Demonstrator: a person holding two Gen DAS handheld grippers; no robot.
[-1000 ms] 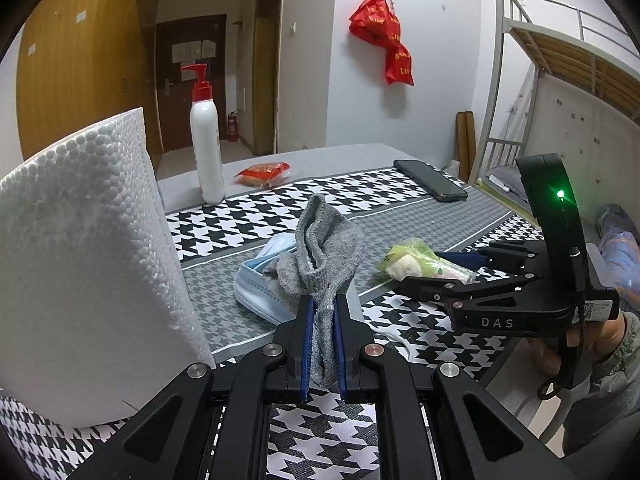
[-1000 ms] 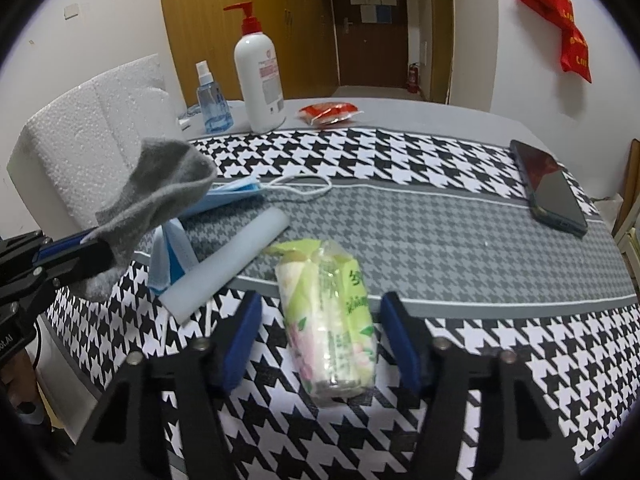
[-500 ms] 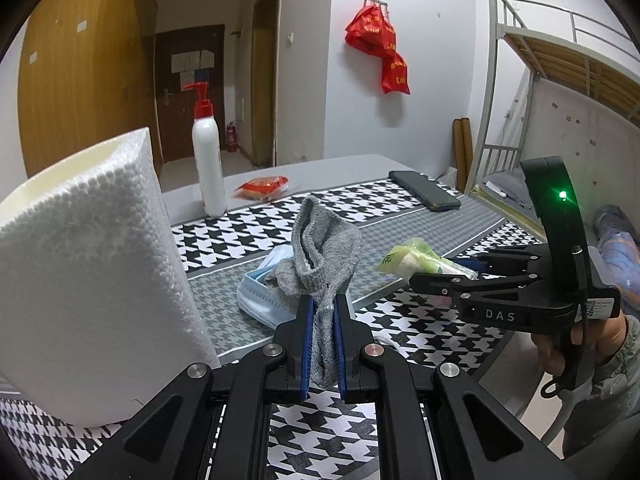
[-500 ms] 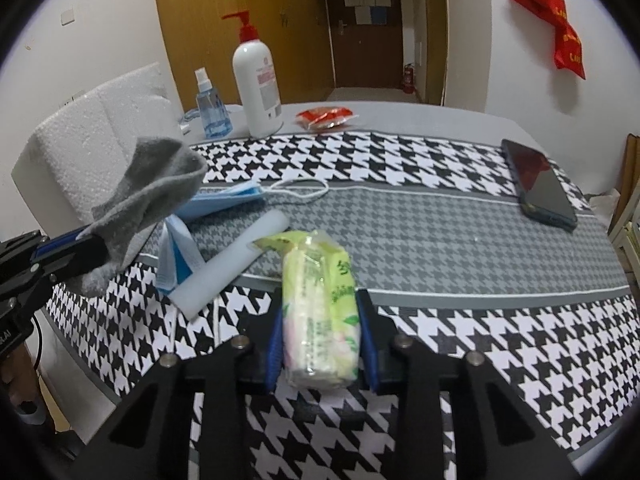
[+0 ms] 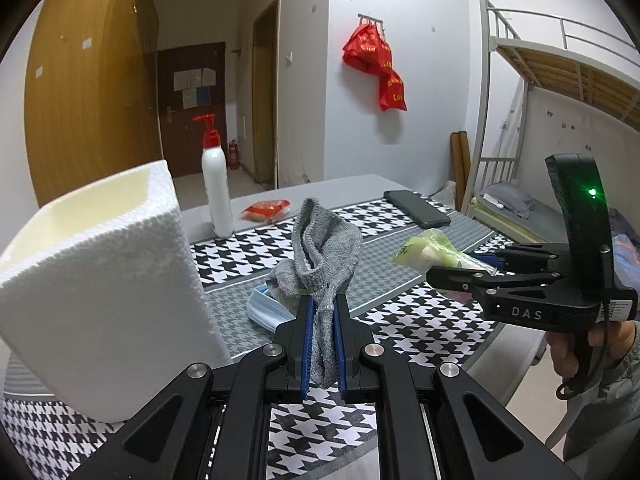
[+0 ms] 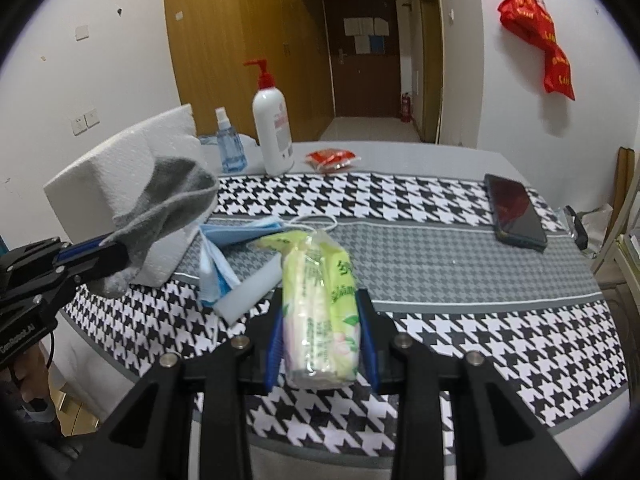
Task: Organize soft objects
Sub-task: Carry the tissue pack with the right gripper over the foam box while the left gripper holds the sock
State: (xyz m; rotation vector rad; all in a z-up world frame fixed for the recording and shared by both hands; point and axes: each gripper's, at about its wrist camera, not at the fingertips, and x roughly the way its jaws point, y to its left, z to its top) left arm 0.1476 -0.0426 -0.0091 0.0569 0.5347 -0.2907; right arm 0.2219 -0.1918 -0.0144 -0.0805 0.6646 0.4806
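While both grippers carry their loads clear of the table (image 6: 440,240), the step in hand looks like taking the soft things to the white foam box (image 5: 100,280) and dropping them in. Nearest in the left wrist view, the left gripper (image 5: 322,312) is clamped tight on a grey sock (image 5: 324,248), its blue pads pinching the middle of the cloth so that one end droops below the jaws and the rest flops above them. In the right wrist view, the right gripper (image 6: 322,312) is closed on a green pack of tissues (image 6: 320,304), gripped across its width with the pads pressing the wrapper; its jaws closed on the pack within the last second, then held.

Just beyond the held things, a blue face mask (image 6: 236,236) and a pale foam strip (image 6: 248,292) lie on the houndstooth cloth, beside the box's foot. They are probably next.

To do this well, I would raise the sock high enough that its hanging end clears the box rim, bring the jaws over the open top and only then let go; a limp sock can snag or drape over the wall. The tissue pack is slippery in its wrapper, so it should be kept level and not squeezed harder. The two grippers are near each other, so one should go first.

Farther back stand a pump bottle (image 6: 274,128), a small spray bottle (image 6: 228,144), a red packet (image 6: 330,158) and a phone (image 6: 514,210), none of them soft goods to gather.
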